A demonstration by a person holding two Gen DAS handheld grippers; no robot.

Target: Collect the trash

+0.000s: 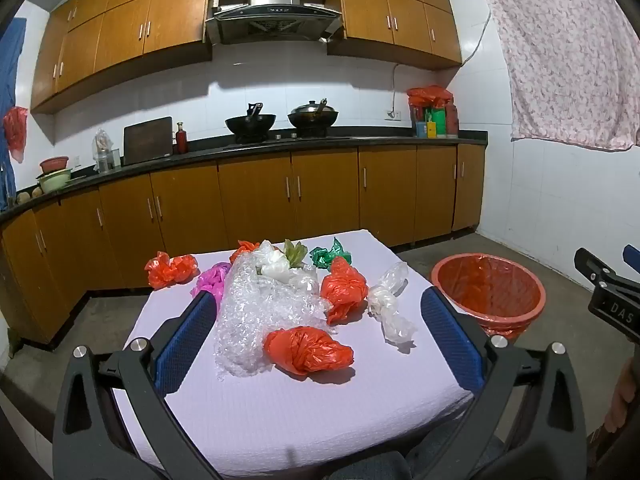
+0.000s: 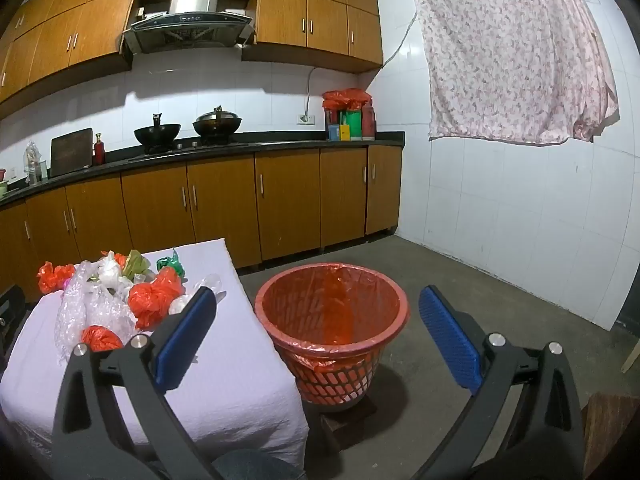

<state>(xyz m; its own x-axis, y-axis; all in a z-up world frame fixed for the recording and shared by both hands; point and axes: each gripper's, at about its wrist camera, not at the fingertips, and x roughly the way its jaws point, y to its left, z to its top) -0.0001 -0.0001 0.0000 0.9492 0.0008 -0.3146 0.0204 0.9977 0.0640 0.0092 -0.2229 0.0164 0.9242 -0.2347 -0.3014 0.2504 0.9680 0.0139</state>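
Both claws are spread wide and carry nothing: the left claw (image 1: 318, 324) hangs over the near part of the desk (image 1: 280, 412), its blue pads flanking the heap of trash, while the right claw (image 2: 318, 332) hangs over the bin (image 2: 332, 312), which stands on the floor just beside the desk's right edge and appears to hold only its red liner. The trash lies clustered on the lilac cloth: a crumpled clear bubble-wrap sheet (image 1: 260, 316), a red bag (image 1: 308, 350) nearest the left claw, a second red bag (image 1: 344, 288) behind it, a twisted clear bag (image 1: 390, 304) toward the bin side, and further red, pink, white and green wads at the far end. Likely failure modes, as judgement: the bags are light, slack and touching or overlapping, so a pinch on one may drag its neighbour or the bubble-wrap off the desk edge; thin film may slip from the pads if only a loose fold is caught; a low pinch may snag the cloth itself; and a light wad let go off-centre may catch the rim and drop to the floor.
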